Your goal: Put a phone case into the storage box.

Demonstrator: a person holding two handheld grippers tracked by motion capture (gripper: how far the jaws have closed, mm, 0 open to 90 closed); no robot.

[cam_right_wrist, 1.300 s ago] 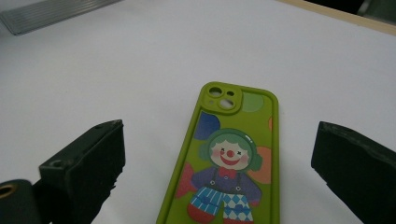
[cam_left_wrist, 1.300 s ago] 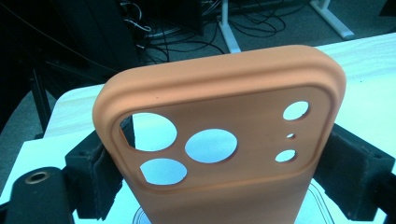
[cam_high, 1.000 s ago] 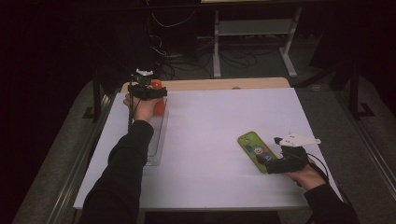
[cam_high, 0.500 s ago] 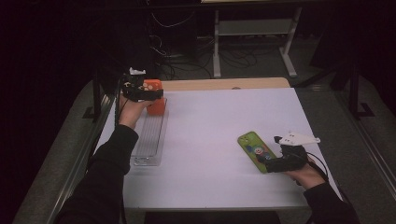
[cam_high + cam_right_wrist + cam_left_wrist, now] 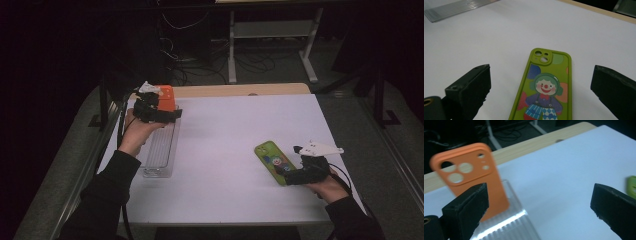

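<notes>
Right gripper view: clown print on green phone case (image 5: 545, 90).

Bare white table (image 5: 225, 135) lies open between the orange case (image 5: 166, 97) and green case (image 5: 272, 161), well apart.

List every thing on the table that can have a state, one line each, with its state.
Orange phone case: upright, standing in the tray's far end, not gripped.
Clear ribbed tray: flat on the table.
Green clown phone case: lying flat, back up, not gripped.
Left gripper: open.
Right gripper: open, around the green case.
</notes>
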